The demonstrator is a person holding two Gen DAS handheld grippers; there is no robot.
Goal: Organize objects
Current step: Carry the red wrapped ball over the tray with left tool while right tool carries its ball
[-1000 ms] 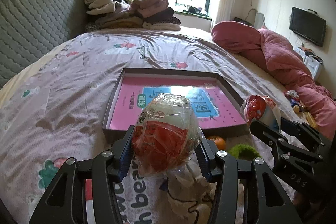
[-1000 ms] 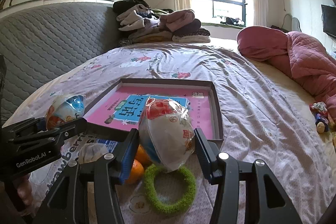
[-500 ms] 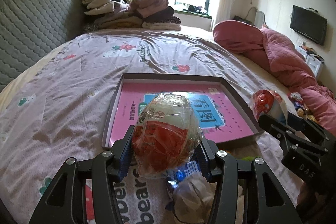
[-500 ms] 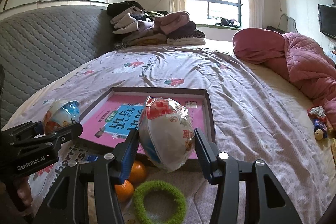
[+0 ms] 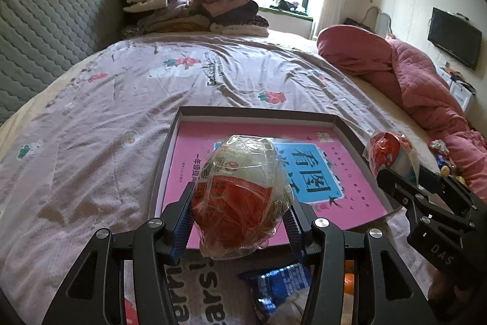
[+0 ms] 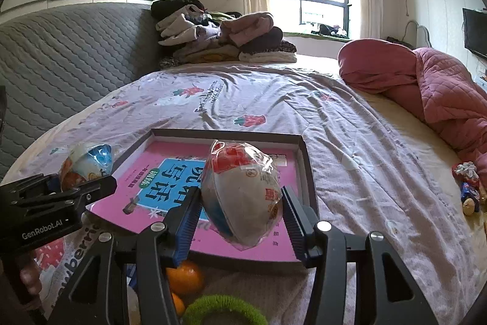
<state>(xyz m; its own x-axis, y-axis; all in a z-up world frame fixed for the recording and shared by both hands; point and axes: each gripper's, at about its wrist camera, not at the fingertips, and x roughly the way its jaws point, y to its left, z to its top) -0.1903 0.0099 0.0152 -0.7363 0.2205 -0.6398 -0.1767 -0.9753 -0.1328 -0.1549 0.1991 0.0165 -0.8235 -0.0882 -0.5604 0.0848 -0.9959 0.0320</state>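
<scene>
Nearest the cameras, the left gripper [image 5: 240, 218] is clamped on a wrapped egg toy [image 5: 240, 197] and the right gripper [image 6: 242, 212] grips another wrapped egg [image 6: 243, 197]. Both eggs hang over the near edge of a shallow box [image 6: 307, 169] on the bed [image 5: 91, 127], oranges [image 6: 184, 276] below, folded clothes [image 6: 225, 35] far back.
</scene>
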